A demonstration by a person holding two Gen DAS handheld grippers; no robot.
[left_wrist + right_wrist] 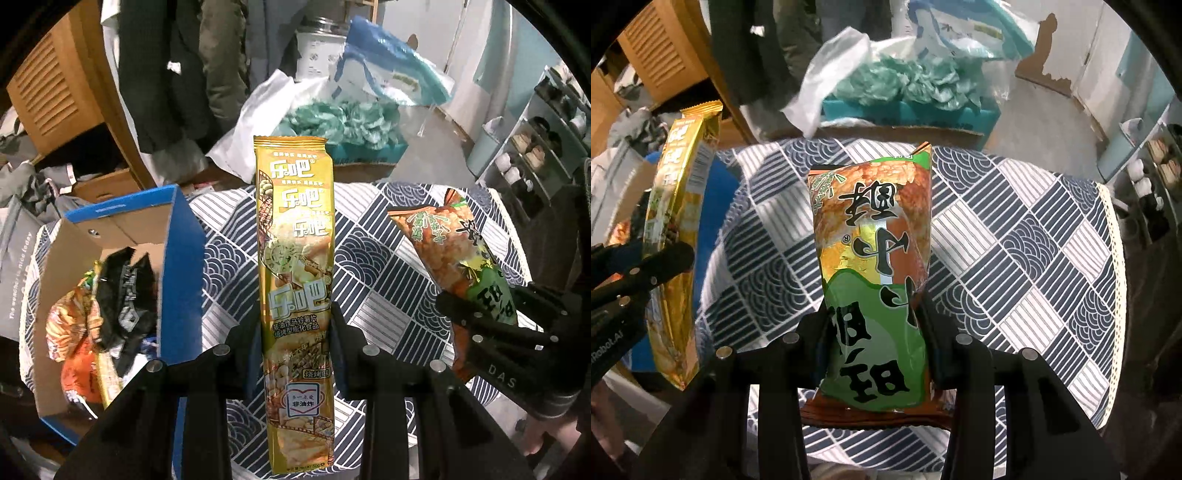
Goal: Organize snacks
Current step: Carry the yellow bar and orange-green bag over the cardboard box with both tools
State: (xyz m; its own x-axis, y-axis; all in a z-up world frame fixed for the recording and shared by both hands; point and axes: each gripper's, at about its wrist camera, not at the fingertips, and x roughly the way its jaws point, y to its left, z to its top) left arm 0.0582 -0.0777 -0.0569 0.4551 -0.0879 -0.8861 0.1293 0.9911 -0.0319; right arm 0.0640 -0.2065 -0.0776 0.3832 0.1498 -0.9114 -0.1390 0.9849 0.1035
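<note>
both tongs (295,314) (875,317) clamp packets above tablecloth (388,288); box (184,236) left.

Your left wrist view: blue box (184,236) interior at 8 o'clock, wrappers jumbled, prints unreadable. Yellow packet (295,295) bottom cut off at 6 o'clock. Your right wrist view: green bag (875,273) sides hidden behind fingers (812,332).
</note>
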